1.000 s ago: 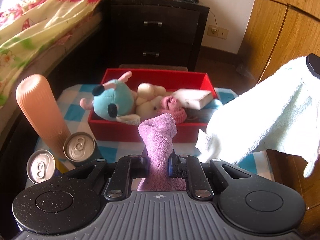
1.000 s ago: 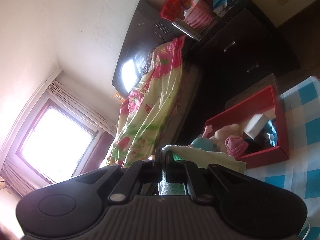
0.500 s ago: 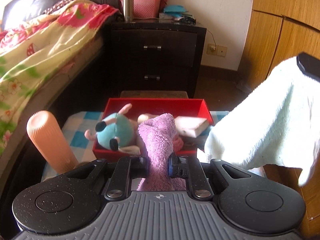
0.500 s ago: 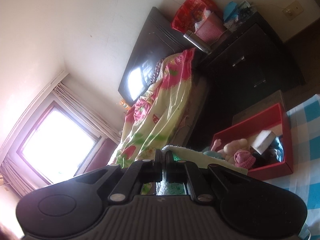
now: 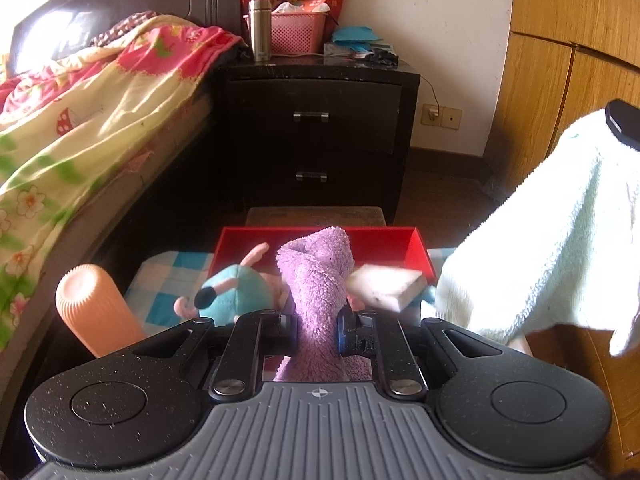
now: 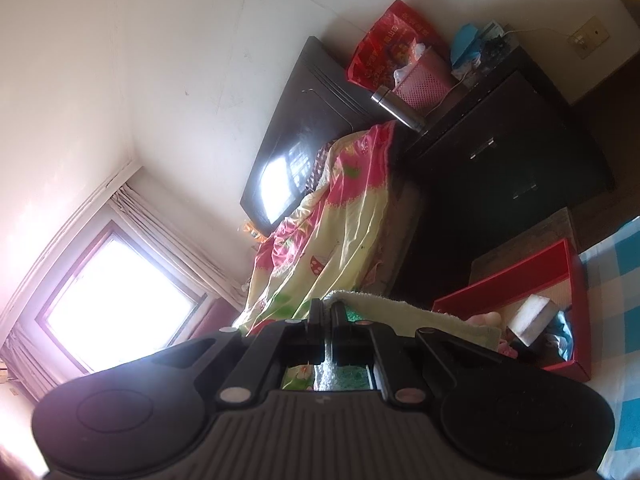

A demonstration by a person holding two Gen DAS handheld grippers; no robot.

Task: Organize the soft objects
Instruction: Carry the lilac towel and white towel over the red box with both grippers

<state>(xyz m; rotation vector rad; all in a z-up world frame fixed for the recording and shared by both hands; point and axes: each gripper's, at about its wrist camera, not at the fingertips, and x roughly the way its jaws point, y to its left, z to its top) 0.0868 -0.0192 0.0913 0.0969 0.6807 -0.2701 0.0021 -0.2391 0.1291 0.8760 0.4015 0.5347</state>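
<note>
Your left gripper is clamped on a fuzzy purple cloth, held up in front of the red open box; your right gripper pinches a pale green terry towel beside that box

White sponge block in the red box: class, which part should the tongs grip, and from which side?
Grip the white sponge block across its thin top and bottom faces at the near right corner, which sticks up. Come from above and the right of the red box, since the blue plush toy crowds its left.
</note>
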